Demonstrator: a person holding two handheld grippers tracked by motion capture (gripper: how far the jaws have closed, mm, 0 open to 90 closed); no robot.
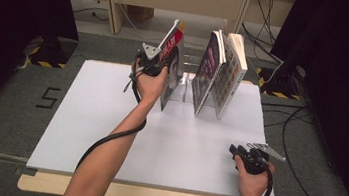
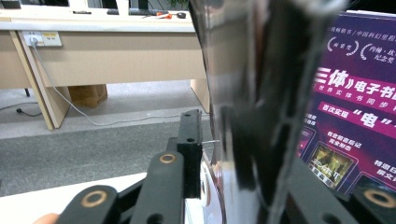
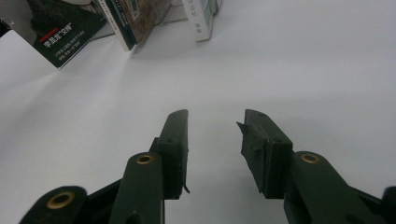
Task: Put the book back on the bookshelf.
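The left gripper (image 1: 160, 56) is up at the far edge of the table (image 1: 107, 135), left of its middle, straddling the red-and-black book (image 1: 173, 60) that stands on its lower edge and leans leftward against a clear acrylic bookstand (image 1: 184, 86). In the left gripper view that book's glossy dark cover (image 2: 252, 93) rises between the two black jaws, its long axis running upright from bench to top edge. The near jaw stands just off the cover with a thin gap, so the jaws look spread around the book rather than clamped on it; whether the far jaw touches cannot be told, since the cover hides it.

The book sits dead ahead in the gap, so my judgement is that the coming move is a straight pull back toward the near edge, leaving the book propped.

The right gripper (image 1: 251, 152) rests near the near right corner, well apart from the books, its jaws spread on nothing, as the right gripper view (image 3: 215, 140) shows over bare white tabletop. The left hand is by far the nearer.

Count: three books in all, one under the left gripper, plus a purple-covered book (image 1: 207, 69) and a pale patterned book (image 1: 230, 74) leaning together just right of the stand; one bookstand; two grippers.
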